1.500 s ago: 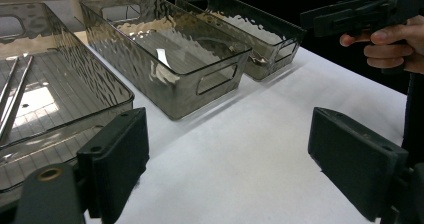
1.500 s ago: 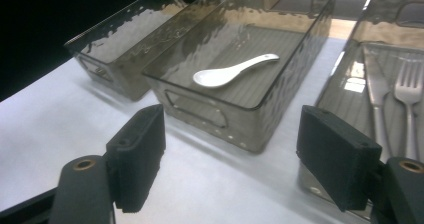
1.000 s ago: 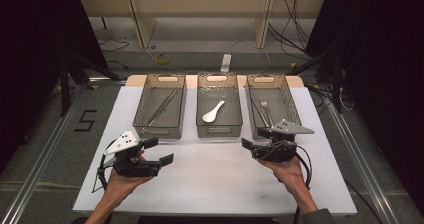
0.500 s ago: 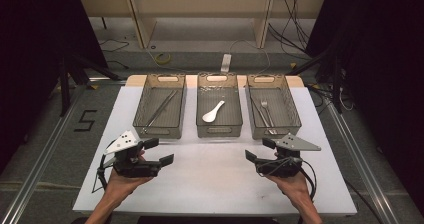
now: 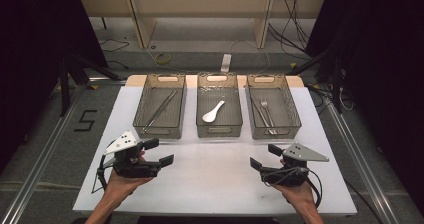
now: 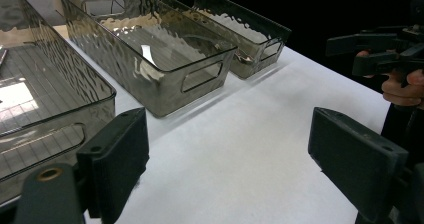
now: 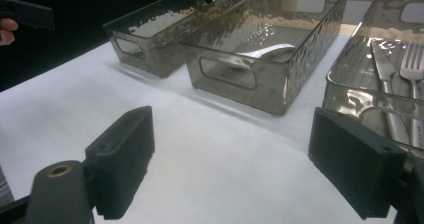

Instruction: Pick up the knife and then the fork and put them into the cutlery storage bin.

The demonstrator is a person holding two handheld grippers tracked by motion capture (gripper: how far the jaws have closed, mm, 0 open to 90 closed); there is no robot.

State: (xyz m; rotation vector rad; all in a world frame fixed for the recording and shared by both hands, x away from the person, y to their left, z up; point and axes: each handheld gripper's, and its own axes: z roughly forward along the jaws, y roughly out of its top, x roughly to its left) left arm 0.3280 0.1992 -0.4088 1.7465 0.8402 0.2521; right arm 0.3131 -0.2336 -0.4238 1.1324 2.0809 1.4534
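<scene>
Three smoky clear bins stand in a row at the far side of the white table [image 5: 215, 179]. The left bin [image 5: 138, 115] holds long thin metal pieces [image 5: 161, 109]. In the middle bin [image 5: 219, 133] lies a white spoon [image 5: 213, 112]. The right bin [image 5: 296, 115] holds a fork [image 5: 266, 111] and a knife [image 5: 259, 115]. My left gripper [image 5: 159, 152] hovers open near the table's front left, nothing between its jaws. My right gripper [image 5: 265, 156] is at the front right, open; its jaws have just been opening, with nothing between them [image 7: 230, 134].
The table's front edge lies just under both hands. Metal rails run along both sides of the table, and a wooden shelf frame [image 5: 200, 14] stands behind it. A cable [image 5: 315, 189] trails from the right gripper. The left gripper view shows the right gripper [image 6: 380, 54] at its far right.
The right gripper has drawn back from the right bin toward the person and slightly right, and its jaws stand wider. The left gripper has stayed put.
</scene>
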